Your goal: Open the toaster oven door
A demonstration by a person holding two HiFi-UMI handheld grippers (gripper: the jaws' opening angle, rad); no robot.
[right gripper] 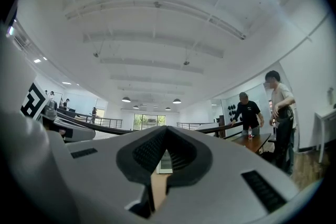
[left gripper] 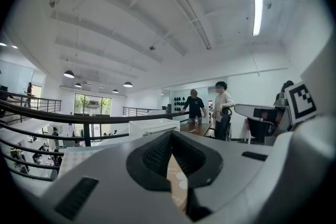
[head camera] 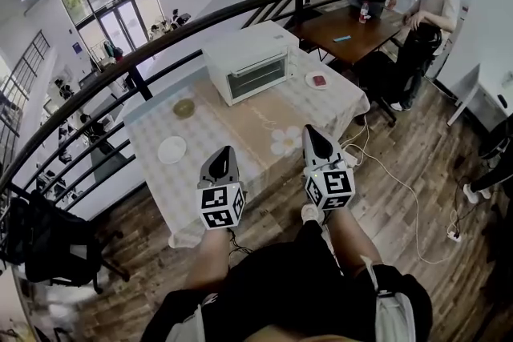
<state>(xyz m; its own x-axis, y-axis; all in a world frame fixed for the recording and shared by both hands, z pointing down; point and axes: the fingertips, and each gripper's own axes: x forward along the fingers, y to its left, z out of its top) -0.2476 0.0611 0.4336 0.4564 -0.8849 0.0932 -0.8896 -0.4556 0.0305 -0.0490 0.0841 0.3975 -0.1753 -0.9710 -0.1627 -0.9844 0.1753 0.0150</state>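
Observation:
A white toaster oven (head camera: 246, 62) stands at the far side of the cloth-covered table (head camera: 160, 180), its glass door (head camera: 256, 78) closed and facing me. My left gripper (head camera: 228, 149) and right gripper (head camera: 311, 128) hover side by side over the table's near edge, well short of the oven. Both are shut with nothing between their jaws. From the left gripper view the oven (left gripper: 153, 126) shows just above the closed tips of the left gripper (left gripper: 171, 134). In the right gripper view a sliver of the oven (right gripper: 164, 162) appears below the closed tips of the right gripper (right gripper: 166, 128).
On the table lie a greenish saucer (head camera: 184, 107), a white plate (head camera: 171, 149) and a small plate with something red (head camera: 317, 80). A dark curved railing (head camera: 160, 44) runs behind the table. Two people stand at a brown table (head camera: 353, 32) at the back right. A cable (head camera: 409, 188) trails on the floor.

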